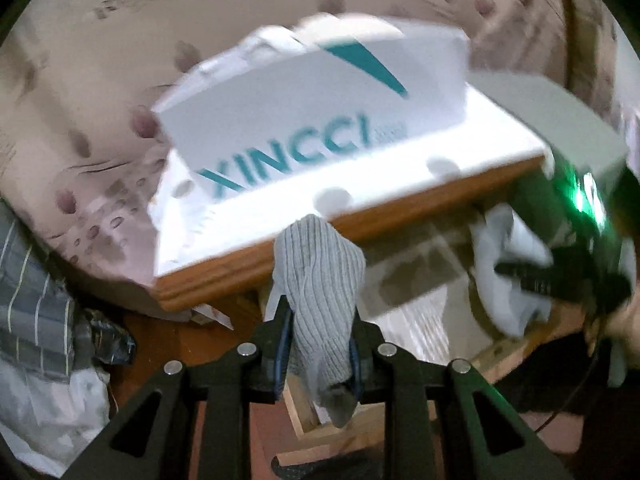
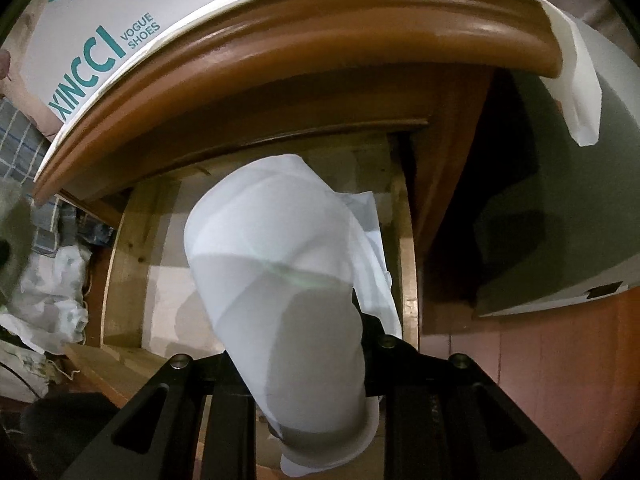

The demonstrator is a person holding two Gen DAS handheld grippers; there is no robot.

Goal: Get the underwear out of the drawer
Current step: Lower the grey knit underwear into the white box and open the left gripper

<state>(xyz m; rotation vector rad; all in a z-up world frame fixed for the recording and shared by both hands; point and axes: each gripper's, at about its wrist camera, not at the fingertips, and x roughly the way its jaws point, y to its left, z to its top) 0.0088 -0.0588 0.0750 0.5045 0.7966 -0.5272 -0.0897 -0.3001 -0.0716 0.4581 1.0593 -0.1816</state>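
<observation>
Left gripper point(image 1: 320, 344): I've got it clamped on a grey ribbed garment point(image 1: 320, 288), the knit bunched between the two blue-edged pads, so the jaws sit narrow with cloth filling the gap

Grey garment: it stands up from my fingers in a rumpled cone, its top edge crossing the wooden lip of the cabinet top point(image 1: 360, 216), and a darker tail hangs down below the jaws

Right gripper point(image 2: 320, 368): pressed together on a white garment point(image 2: 276, 264); the cloth drapes right over the fingers, so I can't see the pads themselves

White garment: it's puffed up in a smooth dome above my right tool, held over the open drawer point(image 2: 124, 240), clear of the drawer floor as far as I can tell; in the left view the same white cloth point(image 1: 504, 264) shows blurred at the right, with the other tool's dark body and a green light beside it

Drawer: pulled out under the cabinet's rounded wooden edge point(image 2: 280, 60), pale wood sides, light lining on the bottom, which looks bare where I can see past the cloth

Cabinet top: a white shoe box point(image 1: 320, 120) with teal lettering sits on it, reading XINCCI, with VOGUE SHOES legible in the right view

Left of the cabinet: striped and checked fabric point(image 1: 36, 280) heaped beside pale bags on the floor
</observation>
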